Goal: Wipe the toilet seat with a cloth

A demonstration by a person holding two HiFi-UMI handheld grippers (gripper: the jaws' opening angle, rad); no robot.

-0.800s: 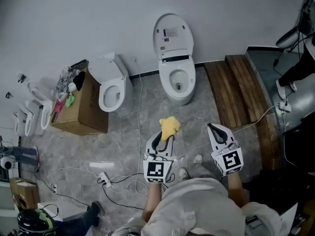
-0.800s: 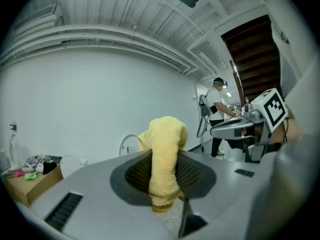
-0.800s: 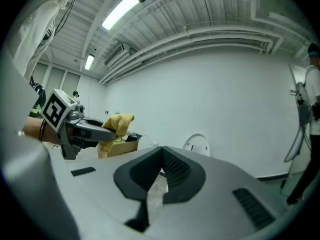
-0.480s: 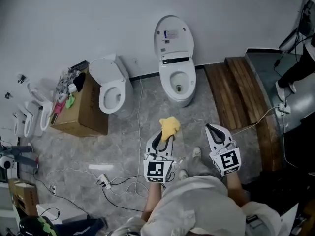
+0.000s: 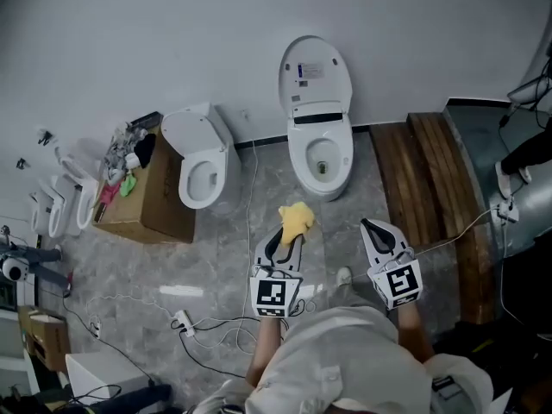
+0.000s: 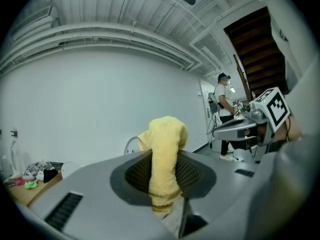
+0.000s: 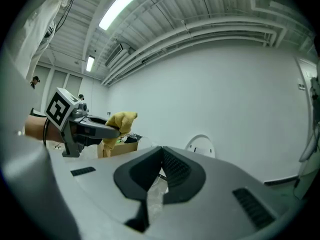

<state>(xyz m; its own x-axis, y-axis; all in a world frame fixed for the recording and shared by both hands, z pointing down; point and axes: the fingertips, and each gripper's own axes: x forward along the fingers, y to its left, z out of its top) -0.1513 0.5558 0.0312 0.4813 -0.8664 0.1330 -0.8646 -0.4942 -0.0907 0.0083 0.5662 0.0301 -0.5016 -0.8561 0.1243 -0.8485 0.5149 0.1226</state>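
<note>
A white toilet (image 5: 318, 145) with its lid raised stands against the far wall, its seat (image 5: 322, 154) down around the bowl. My left gripper (image 5: 293, 228) is shut on a yellow cloth (image 5: 296, 219), held above the floor a short way in front of that toilet. The cloth (image 6: 164, 156) bulges out from between the jaws in the left gripper view. My right gripper (image 5: 373, 227) hovers to the right at the same height, shut with nothing in it. The right gripper view shows the raised lid (image 7: 200, 144) ahead and the left gripper with the cloth (image 7: 121, 122).
A second white toilet (image 5: 200, 158) stands to the left, beside a cardboard box (image 5: 155, 198) topped with clutter. A wooden platform (image 5: 429, 175) lies to the right. Cables (image 5: 207, 322) trail over the grey floor near my feet. A person (image 6: 223, 111) stands far off.
The view has shifted so the toilets sit a little lower and to the right in the picture. Both grippers hold the same pose, with the cloth still in the left one.
</note>
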